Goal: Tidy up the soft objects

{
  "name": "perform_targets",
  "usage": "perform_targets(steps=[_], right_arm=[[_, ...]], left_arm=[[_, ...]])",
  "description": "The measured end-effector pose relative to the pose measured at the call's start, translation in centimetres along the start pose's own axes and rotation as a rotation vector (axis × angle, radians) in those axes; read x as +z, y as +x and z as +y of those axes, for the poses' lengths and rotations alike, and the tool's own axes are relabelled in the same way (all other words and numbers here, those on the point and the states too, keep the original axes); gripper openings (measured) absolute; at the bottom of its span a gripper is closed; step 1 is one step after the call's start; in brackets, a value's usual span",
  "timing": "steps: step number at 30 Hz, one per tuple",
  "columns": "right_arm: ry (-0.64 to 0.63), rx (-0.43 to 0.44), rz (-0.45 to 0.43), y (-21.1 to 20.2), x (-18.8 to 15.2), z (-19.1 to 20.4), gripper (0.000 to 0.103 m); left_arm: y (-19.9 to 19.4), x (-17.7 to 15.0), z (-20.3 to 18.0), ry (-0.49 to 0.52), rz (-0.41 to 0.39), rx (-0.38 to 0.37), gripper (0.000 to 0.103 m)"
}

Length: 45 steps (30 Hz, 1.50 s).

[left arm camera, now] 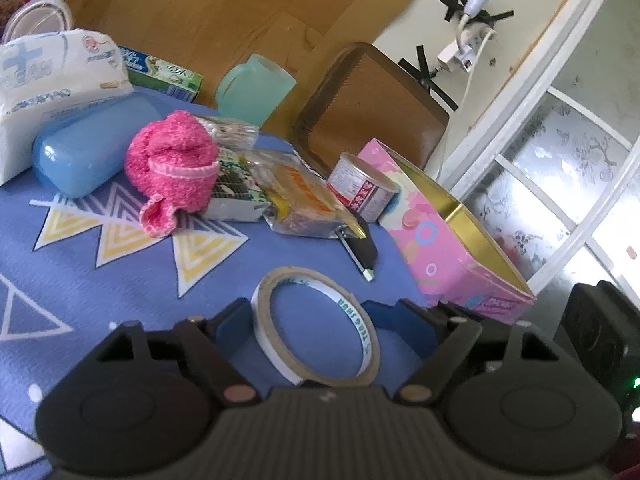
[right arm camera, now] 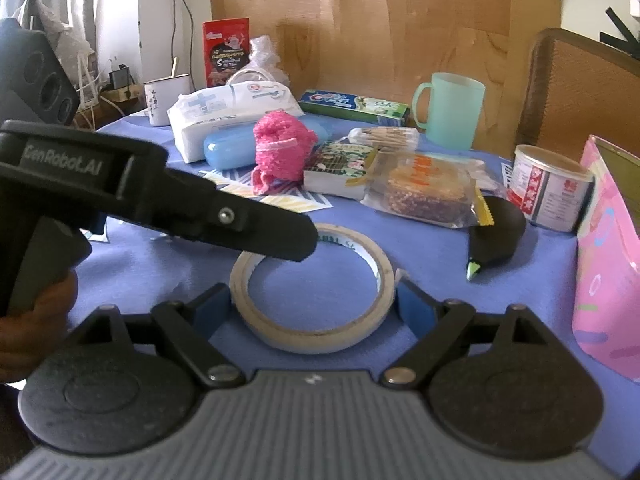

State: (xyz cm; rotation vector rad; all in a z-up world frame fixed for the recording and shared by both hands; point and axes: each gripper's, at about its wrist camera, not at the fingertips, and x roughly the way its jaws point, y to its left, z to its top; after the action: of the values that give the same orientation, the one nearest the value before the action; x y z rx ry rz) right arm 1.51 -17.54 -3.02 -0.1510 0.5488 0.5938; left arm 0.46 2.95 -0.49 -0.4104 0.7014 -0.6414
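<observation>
Two tools meet at one roll of tape lying flat on the blue table. The right tool has its blue pads spread wide, one on either side of the roll; they sit just beside its outer wall, and whether they press on it cannot be told. The left tool also stands with its jaws apart, the roll between them in its own view; from the right wrist view one of its black fingers reaches over the far rim of the roll. A hand grips its handle.

The soft thing, a pink knitted cloth, lies bunched further back on the table, untouched, just beside a blue oval case and leaning on a small printed box. A white tissue pack rests behind the case. A wrapped snack, a tin can and an open pink box lie to the right, with a green mug behind.
</observation>
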Motion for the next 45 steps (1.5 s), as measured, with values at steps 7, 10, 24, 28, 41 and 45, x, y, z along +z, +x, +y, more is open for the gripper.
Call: perform_targets(steps=[7, 10, 24, 28, 41, 45], right_arm=[[0.016, -0.019, -0.007, -0.1, -0.1, -0.2, 0.091], [0.01, -0.024, -0.009, 0.0, 0.0, -0.1, 0.088], [-0.025, -0.031, -0.231, -4.1, -0.8, -0.5, 0.085], [-0.024, -0.083, -0.322, -6.5, -0.6, -2.1, 0.085], [0.068, -0.431, -0.349, -10.8, -1.6, -14.2, 0.087], [0.188, -0.451, -0.306, -10.6, -2.2, -16.3, 0.087]], left_arm=[[0.2, -0.3, -0.8, 0.05, 0.004, 0.035, 0.078], [0.2, -0.4, -0.9, 0.042, -0.008, 0.069, 0.064], [-1.7, 0.0, -4.5, 0.006, -0.096, 0.128, 0.046], [-0.5, 1.5, -8.0, 0.08, -0.098, 0.113, 0.046], [13.4, 5.9, -19.1, 0.23, -0.013, -0.043, 0.049], [12.2, 5.5, -17.9, 0.217, -0.024, -0.027, 0.052]])
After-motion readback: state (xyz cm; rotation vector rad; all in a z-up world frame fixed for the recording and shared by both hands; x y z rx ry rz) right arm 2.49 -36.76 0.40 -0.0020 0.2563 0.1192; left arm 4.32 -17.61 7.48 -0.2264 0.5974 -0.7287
